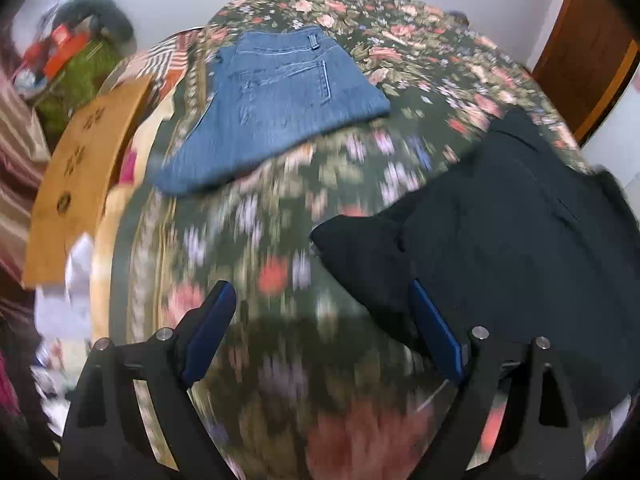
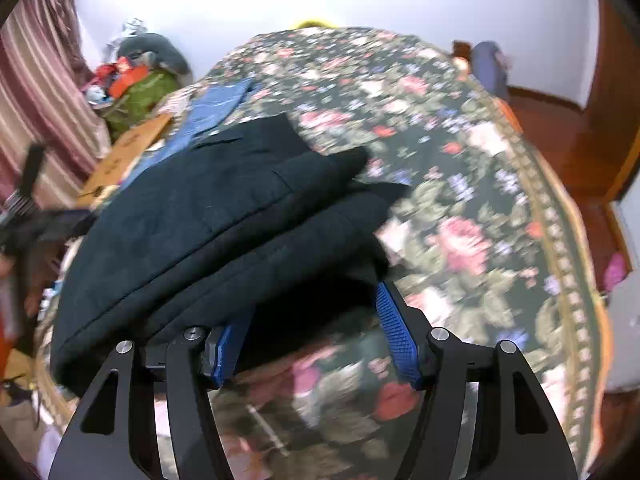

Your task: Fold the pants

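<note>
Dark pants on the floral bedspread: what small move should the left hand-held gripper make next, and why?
Probably slide toward the near corner of the dark pants and close on it. The left hand-held gripper is open over bare floral bedspread, holding nothing, with that corner just beside one finger. The blue jeans already lie folded farther back.

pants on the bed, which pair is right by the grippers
The black pants, lying partly between the right gripper's open fingers; the blue jeans lie folded farther up the bed.
</note>
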Tool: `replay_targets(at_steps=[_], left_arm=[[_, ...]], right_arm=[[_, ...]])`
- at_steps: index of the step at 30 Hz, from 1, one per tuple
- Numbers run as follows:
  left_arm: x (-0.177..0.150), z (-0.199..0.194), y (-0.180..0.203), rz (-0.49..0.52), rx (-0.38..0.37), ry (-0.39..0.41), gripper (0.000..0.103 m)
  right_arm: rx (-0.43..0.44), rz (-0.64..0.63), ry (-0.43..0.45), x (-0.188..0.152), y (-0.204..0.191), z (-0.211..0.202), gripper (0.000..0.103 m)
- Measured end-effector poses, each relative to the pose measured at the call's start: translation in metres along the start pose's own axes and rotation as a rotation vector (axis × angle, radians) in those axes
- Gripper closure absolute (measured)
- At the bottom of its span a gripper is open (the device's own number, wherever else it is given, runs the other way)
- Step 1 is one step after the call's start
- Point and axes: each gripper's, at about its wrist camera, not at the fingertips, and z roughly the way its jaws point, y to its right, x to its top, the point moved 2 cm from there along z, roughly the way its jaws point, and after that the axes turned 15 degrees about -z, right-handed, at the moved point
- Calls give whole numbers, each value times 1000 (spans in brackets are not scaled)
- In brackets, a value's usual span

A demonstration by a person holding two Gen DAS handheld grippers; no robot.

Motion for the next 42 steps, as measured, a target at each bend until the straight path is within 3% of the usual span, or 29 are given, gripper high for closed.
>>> replay_targets(at_steps=[6,11,15,19,21,23,26,29,31,35,38,39,41,42], left_arm=[[-67,-29,-23,-145,-101,-57,14],[-98,-49,-27,-128,-58,-33,14],[-93,-72,-33,-74,37,63,27],[-69,-105,-25,-54,-26,169,30],[-58,-114,-13,-10,-70,203,35],[-49,-117,4,32,-132,204,56],[-36,-101,32,81,-237,118,81],[-35,-70,57,138,-243,61,82],[-39,-43,62,160,-192,22,82],[-55,-40,53,216,-177,71,81],[-62,-46,37,243,-120,89,81],[-65,-45,28,238,-106,83,79],[-67,-46,12,193,-130,74,57],[-68,-46,2,159,-134,68,53]], right_arm=[[-18,-33,40,-3,-2,-32,43],[14,-84,96,3,-24,-59,43],[61,-192,155,13,-60,-71,43],[107,-265,195,24,-94,-70,45],[132,-281,204,29,-108,-63,48],[153,-291,194,33,-117,-54,60],[179,-296,162,36,-128,-36,71],[185,-284,94,30,-130,-14,71],[184,-272,44,23,-125,1,72],[149,-268,28,11,-111,2,72],[112,-257,28,3,-99,-6,72],[93,-241,25,-2,-91,-9,72],[87,-213,22,-8,-83,-11,72],[85,-191,22,-12,-76,-15,72]])
